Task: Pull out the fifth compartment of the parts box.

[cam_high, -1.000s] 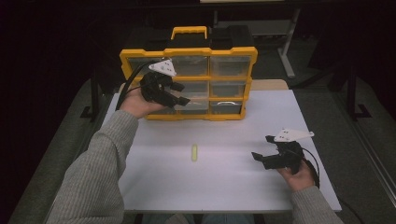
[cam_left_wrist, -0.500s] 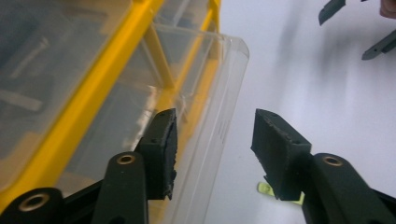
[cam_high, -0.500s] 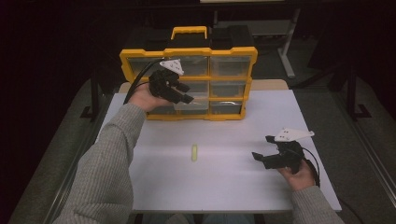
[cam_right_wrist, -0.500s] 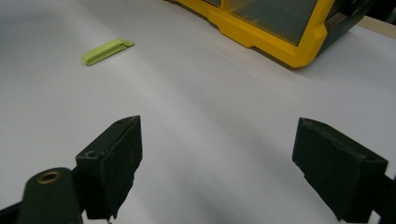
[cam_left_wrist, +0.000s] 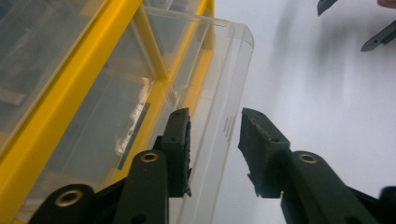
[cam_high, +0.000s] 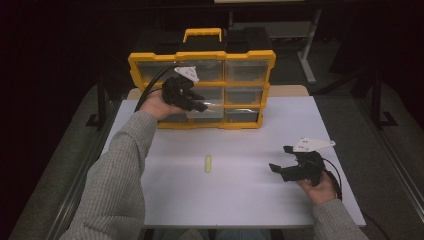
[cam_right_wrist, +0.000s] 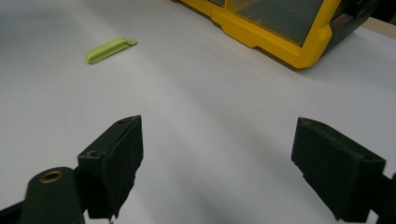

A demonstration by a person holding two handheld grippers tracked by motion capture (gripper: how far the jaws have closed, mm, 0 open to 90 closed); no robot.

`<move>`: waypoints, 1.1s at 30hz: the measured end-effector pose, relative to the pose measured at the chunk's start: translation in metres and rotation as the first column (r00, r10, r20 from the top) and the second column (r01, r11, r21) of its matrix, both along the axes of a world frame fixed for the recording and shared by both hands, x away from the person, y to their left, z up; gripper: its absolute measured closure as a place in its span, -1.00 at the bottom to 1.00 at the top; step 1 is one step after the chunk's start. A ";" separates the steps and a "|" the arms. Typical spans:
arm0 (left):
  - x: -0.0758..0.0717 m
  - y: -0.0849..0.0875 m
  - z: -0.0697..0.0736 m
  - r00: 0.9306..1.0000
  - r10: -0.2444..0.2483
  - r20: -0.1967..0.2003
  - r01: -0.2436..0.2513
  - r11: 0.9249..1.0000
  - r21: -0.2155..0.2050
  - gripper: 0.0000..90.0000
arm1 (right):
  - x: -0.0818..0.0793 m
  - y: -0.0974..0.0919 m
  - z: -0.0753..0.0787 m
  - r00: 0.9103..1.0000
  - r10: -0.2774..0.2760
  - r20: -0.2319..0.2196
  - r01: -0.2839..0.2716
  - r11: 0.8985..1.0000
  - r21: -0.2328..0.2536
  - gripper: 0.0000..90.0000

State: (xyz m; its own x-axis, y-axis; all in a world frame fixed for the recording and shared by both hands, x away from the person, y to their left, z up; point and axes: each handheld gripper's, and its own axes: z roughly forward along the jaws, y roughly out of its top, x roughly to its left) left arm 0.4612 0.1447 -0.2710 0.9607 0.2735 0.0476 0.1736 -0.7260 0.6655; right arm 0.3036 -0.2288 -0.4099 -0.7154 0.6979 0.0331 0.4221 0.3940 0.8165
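Note:
A yellow organizer (cam_high: 200, 56) with clear drawers stands upright at the table's back. One clear drawer (cam_high: 206, 113) in its lower left part juts out toward me. My left gripper (cam_high: 201, 105) is at that drawer; in the left gripper view its jaws (cam_left_wrist: 215, 140) straddle the drawer's clear front wall (cam_left_wrist: 219, 107), shut on it. A small pale green piece (cam_high: 208, 163) lies flat mid-table. My right gripper (cam_high: 280, 159) hovers low at the front right, open and holding nothing, with the green piece (cam_right_wrist: 109, 49) far off to its upper left.
The white table top (cam_high: 250, 200) spreads wide between the green piece and the organizer. The organizer's yellow frame (cam_right_wrist: 261, 35) crosses the right gripper view's top. A dark bench and metal frame (cam_high: 305, 45) stand behind the table. The table's edges drop to grey floor.
My left hand has shifted slightly right along the organizer's front, and the clear drawer now sticks out from the frame. The right gripper and the green piece have stayed put.

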 end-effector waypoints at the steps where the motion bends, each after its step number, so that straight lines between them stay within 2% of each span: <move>1: 0.001 0.000 -0.001 1.000 0.006 -0.003 -0.006 1.000 -0.007 0.43 | 0.000 0.000 0.000 1.000 0.004 0.003 -0.004 1.000 -0.004 -0.65; 9: 0.002 0.004 -0.001 1.000 -0.019 0.001 0.019 1.000 0.002 0.52 | 0.000 0.000 0.000 1.000 0.000 0.005 0.000 1.000 0.002 -0.65; 10: 0.001 0.004 -0.002 1.000 -0.016 -0.006 0.016 1.000 -0.007 0.52 | 0.000 0.000 0.000 1.000 -0.001 0.005 0.001 1.000 0.001 -0.65; 16: -0.001 0.006 -0.001 0.999 -0.047 -0.010 0.047 0.999 -0.006 0.55 | -0.001 0.000 0.000 1.000 0.001 0.007 -0.001 1.000 -0.001 -0.65; 25: -0.010 0.012 -0.001 0.997 -0.074 -0.019 0.074 0.997 -0.034 0.55 | -0.003 -0.002 0.001 1.000 -0.008 0.007 0.008 1.000 0.000 -0.65; 33: -0.015 0.013 0.000 0.996 -0.091 -0.025 0.090 0.995 -0.031 0.56 | -0.003 -0.001 0.001 1.000 -0.006 0.012 0.006 1.000 0.001 -0.65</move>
State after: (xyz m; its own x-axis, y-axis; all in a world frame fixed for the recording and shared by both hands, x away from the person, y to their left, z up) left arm 0.4466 0.1576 -0.2705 0.9824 0.1862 0.0148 0.1261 -0.7196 0.6829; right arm 0.3004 -0.2301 -0.4090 -0.7116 0.7022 0.0247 0.4143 0.3909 0.8219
